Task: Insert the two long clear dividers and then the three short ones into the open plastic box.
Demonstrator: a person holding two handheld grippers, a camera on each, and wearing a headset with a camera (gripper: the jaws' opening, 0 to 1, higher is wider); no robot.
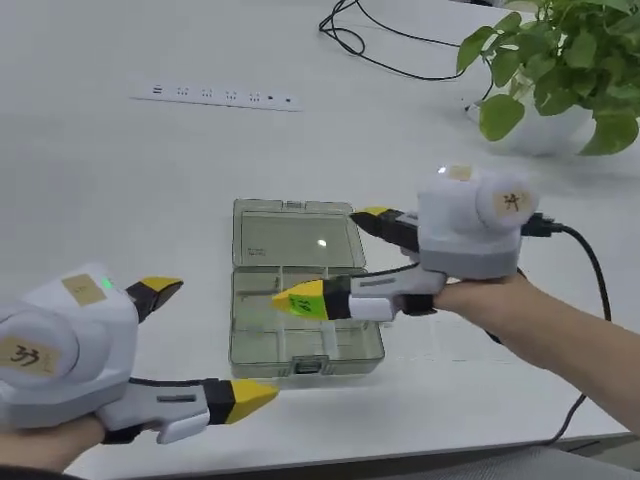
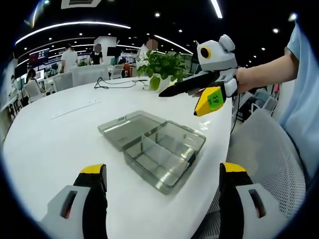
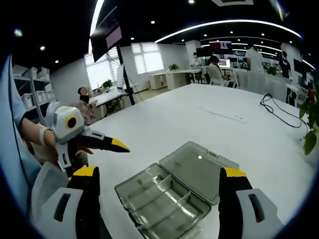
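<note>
Hovering empty with jaws spread, the right gripper (image 1: 328,255) has the open plastic box (image 1: 258,352) below, the left gripper (image 1: 222,338) ahead; dividers (image 3: 162,195) appear seated, leaving only a seating check.

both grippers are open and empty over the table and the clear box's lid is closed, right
Not quite: the lid is open, lying flat behind the clear box, as the head view shows. The left gripper and right gripper are indeed open and empty over the table.
</note>
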